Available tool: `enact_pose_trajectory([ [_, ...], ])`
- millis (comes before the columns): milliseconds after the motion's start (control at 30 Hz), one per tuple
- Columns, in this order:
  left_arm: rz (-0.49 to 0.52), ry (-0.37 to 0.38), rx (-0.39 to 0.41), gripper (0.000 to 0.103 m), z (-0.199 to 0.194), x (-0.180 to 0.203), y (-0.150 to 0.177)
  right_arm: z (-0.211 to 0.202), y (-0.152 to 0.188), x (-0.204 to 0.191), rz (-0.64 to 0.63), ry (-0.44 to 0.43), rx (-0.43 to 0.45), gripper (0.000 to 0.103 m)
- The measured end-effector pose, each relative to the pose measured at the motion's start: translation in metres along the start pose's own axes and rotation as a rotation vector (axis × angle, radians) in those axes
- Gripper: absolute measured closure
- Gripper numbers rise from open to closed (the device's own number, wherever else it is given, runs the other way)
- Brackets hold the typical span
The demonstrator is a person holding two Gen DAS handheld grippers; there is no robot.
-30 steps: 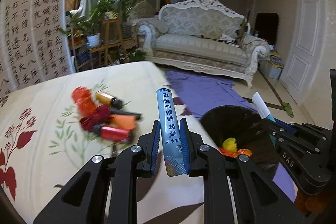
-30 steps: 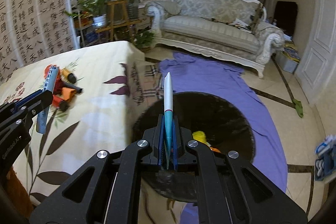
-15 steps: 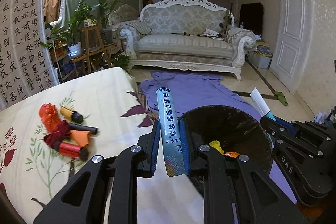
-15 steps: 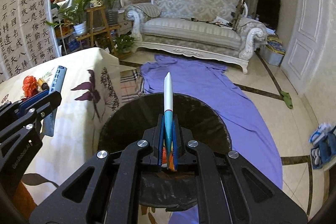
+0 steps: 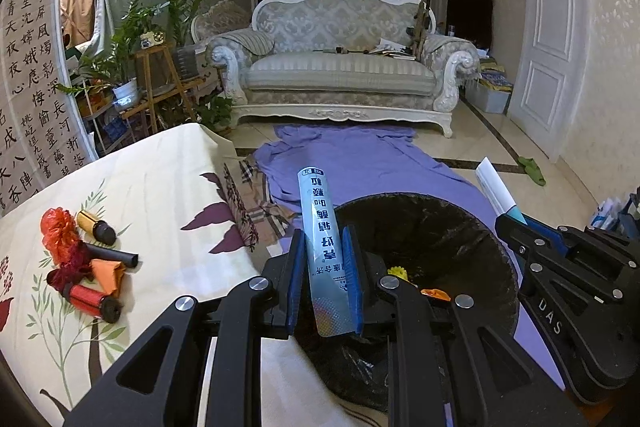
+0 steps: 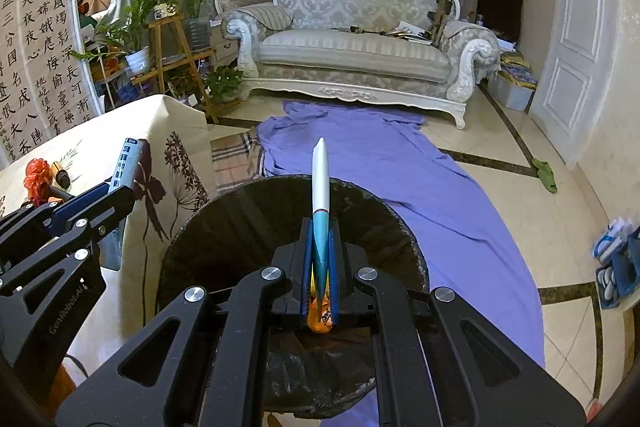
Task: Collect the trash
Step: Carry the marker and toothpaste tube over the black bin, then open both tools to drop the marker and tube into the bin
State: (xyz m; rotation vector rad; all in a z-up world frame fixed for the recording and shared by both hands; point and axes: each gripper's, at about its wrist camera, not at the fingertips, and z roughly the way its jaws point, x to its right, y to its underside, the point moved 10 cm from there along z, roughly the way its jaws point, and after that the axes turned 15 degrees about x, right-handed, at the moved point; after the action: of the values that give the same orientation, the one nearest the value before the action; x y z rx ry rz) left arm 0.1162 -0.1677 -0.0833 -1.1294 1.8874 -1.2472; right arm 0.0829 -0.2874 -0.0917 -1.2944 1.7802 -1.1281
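My left gripper (image 5: 323, 239) is shut on a flat silver-blue sachet (image 5: 316, 211) with printed characters, which sticks up over the near rim of a black bag-lined bin (image 5: 460, 223). My right gripper (image 6: 320, 227) is shut on a thin white-and-teal packet (image 6: 321, 179), held edge-on above the bin (image 6: 240, 211). Yellow and orange scraps (image 5: 434, 293) lie in the bin. More trash (image 5: 80, 267), red, orange and dark pieces, sits in a pile on the cream floral table (image 5: 160, 195) to the left. The right gripper (image 5: 508, 223) also shows beside the left one.
The bin stands on the floor against the table's right edge. A purple cloth (image 6: 400, 167) lies spread behind it, reaching to a white sofa (image 5: 340, 67). A wooden plant stand (image 5: 160, 79) is at the back left; shoes (image 6: 616, 255) lie on the tiles at the right.
Both grippers have swung right, away from the table top and over the bin, each still gripping its packet. The trash pile has slid toward the left edge of the views.
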Motion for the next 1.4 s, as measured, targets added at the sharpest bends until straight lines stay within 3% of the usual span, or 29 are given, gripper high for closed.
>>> enact_pose_trajectory([
  [767, 0.023, 0.007, -0.043, 0.08, 0.024, 0.015, 0.001, 0.016, 0.005, 0.015, 0.035, 0.01, -0.022, 0.094],
  [800, 0.025, 0.005, -0.048, 0.078, 0.025, 0.016, 0.002, 0.016, 0.004, 0.016, 0.036, 0.013, -0.02, 0.093],
  [900, 0.024, -0.001, -0.049, 0.06, 0.026, 0.015, 0.003, 0.017, 0.004, 0.02, 0.054, 0.027, -0.012, 0.071],
  [1267, 0.029, -0.039, -0.034, 0.039, 0.018, 0.003, 0.001, 0.015, 0.001, 0.024, 0.061, 0.034, -0.005, 0.07],
  [1400, 0.002, -0.063, -0.042, 0.037, 0.01, -0.012, 0.002, 0.012, 0.0, 0.012, 0.056, 0.013, -0.008, 0.069],
])
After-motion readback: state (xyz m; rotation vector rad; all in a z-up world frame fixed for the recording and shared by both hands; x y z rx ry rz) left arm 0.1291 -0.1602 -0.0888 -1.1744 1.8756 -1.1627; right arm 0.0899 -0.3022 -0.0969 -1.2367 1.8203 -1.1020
